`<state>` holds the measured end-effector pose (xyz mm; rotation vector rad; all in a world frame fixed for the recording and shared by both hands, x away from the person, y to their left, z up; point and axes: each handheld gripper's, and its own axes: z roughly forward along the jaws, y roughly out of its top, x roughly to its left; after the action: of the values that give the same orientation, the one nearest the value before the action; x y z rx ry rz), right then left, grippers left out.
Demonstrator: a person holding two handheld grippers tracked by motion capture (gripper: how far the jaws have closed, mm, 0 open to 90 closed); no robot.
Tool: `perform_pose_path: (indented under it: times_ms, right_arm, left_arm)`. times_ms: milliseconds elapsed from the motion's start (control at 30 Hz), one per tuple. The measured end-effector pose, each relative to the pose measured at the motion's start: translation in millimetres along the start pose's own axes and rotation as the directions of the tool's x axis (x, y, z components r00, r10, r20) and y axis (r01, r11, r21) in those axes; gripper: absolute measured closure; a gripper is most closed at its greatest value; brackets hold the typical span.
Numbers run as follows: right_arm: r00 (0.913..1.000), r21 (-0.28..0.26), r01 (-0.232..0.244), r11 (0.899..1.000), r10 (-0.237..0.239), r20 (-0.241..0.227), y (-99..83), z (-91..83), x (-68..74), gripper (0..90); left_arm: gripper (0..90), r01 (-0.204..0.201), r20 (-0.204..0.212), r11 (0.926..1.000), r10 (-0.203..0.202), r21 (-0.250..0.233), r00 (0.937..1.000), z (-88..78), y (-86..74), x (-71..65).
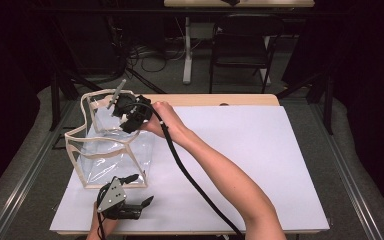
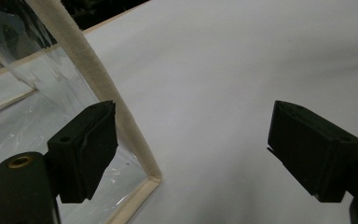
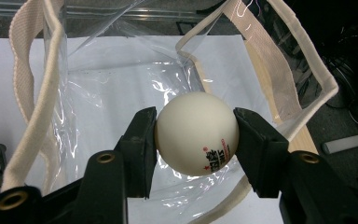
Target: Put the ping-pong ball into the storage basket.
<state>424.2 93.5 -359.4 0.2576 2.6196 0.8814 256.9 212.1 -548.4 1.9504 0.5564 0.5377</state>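
Note:
A clear plastic tote bag (image 1: 112, 155) with cream fabric trim stands open on the left of the white mat. My right gripper (image 1: 130, 117) hovers over the bag's far rim, shut on a white table-tennis ball (image 3: 196, 133) with red and black print. In the right gripper view both pads press the ball's sides above the bag's open mouth (image 3: 121, 79). My left gripper (image 1: 140, 190) rests by the bag's near corner with its jaws wide apart. In the left gripper view its left pad sits beside the corner trim (image 2: 107, 88), with nothing between the fingers (image 2: 307, 149).
The white mat (image 1: 240, 150) covers most of a wooden table (image 1: 220, 100). The right gripper's black cable (image 1: 190, 175) trails across the mat along the forearm. Beyond the table stand a black chair (image 1: 240, 45) and a white table leg (image 1: 187, 50), with cables on the floor.

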Motion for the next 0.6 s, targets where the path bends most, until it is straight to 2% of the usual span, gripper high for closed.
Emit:
perform_pose_path:
  times_ms: [600]
  right_arm:
    - [0.9998, 0.029, -0.007, 1.000, 0.007, -0.019, -2.4, 5.9, 2.1, 50.7]
  left_arm:
    - [16.0, 0.003, -0.003, 1.0000, -0.003, 0.001, 1.0000, 0.2, -0.1, 0.1]
